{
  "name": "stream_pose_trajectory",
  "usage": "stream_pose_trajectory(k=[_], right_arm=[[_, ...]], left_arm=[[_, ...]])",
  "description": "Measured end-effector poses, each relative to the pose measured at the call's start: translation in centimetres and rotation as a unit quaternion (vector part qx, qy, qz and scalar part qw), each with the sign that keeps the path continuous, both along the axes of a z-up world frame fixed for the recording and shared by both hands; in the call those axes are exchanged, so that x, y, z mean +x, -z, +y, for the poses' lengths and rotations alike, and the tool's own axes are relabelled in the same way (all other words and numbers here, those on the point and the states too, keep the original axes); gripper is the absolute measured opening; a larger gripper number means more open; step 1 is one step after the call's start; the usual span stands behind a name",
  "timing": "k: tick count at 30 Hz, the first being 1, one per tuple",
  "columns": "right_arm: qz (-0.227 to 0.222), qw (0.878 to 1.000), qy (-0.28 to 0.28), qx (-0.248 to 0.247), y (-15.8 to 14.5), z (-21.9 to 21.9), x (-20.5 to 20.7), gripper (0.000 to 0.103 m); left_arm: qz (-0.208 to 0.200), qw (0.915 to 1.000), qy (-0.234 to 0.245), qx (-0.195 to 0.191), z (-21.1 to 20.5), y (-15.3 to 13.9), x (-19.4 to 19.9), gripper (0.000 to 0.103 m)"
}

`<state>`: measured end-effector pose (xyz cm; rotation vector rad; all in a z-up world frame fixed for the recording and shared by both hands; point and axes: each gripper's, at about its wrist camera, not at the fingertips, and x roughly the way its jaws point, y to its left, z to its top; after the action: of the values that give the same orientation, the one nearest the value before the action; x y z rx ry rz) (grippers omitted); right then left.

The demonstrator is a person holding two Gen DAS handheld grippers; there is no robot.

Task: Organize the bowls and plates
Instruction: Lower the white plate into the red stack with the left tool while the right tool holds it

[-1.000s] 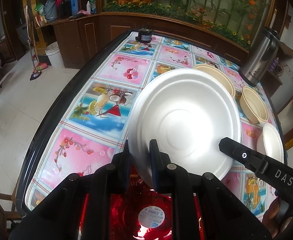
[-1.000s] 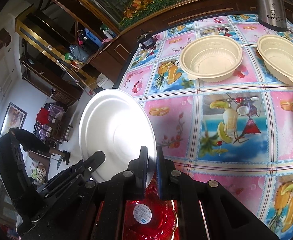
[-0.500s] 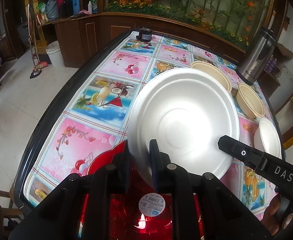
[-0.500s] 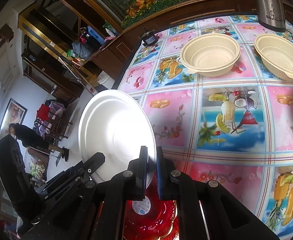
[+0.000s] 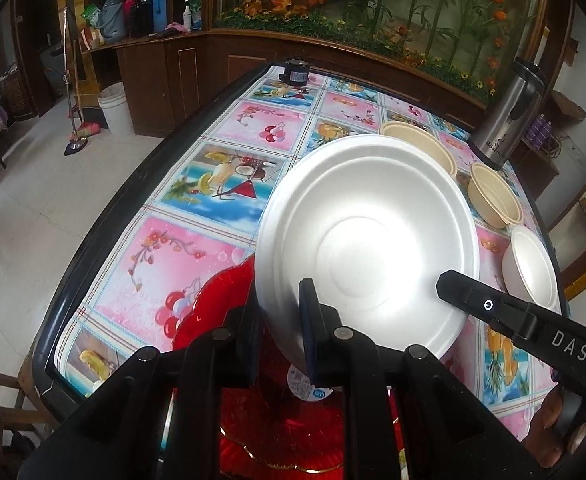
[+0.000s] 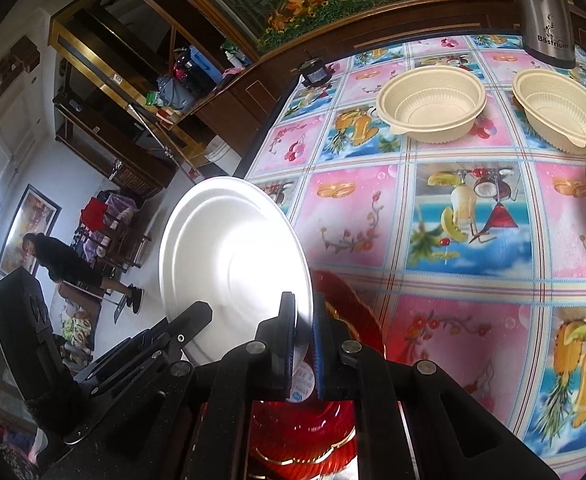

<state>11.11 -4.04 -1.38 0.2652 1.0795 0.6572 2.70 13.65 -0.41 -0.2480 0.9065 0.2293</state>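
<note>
A white foam plate hangs tilted over the near end of the table, held at its rim from two sides. My left gripper is shut on its near-left edge. My right gripper is shut on the same plate at the opposite edge; its black finger shows in the left wrist view. Right under the plate a red scalloped plate with a sticker lies on the table. Two beige bowls and a white foam bowl stand farther along.
A steel thermos stands at the far right behind the bowls, and a small black device sits at the far end. The table's dark rim runs along the left above a tiled floor. A person is in the room behind.
Both grippers have carried the white plate together toward the table's near end. More of the red plate now shows beneath it. Neither grip has changed.
</note>
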Motion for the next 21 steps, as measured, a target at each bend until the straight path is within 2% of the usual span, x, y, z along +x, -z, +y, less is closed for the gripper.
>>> stream_pose_trajectory(k=[21], right_arm=[[0.012, 1.0, -0.007, -0.003, 1.3, -1.8, -3.9, 0.007]], left_arm=[[-0.004, 0.9999, -0.003, 0.014, -1.7, 1.4, -4.3, 0.015]])
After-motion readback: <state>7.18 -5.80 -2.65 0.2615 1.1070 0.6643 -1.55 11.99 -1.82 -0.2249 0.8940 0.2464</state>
